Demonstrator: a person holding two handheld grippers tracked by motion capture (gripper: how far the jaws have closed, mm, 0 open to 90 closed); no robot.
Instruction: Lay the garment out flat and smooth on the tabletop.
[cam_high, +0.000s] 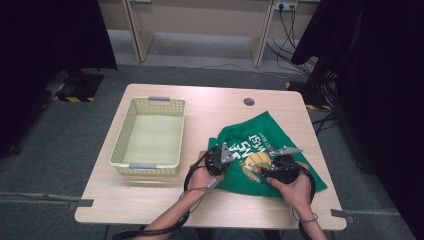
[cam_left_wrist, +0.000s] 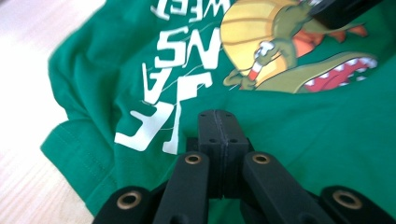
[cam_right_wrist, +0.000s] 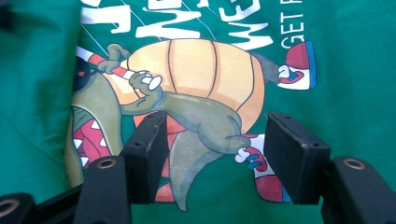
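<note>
- Green T-shirt lies crumpled on right half of wooden surface, printed side up; empty yellow basket well apart to its left.
- Left hand-held gripper clenched, jaws pressed together over the shirt near the white lettering; can't tell if any cloth is pinched.
- Right hand-held gripper released, jaws wide apart over the crocodile print, holding nothing.
- Risk: left may have caught only a thin fold or nothing, so a lift slips off.
- Risk: one-sided pull bunches the shirt or drags it over the near edge.
</note>
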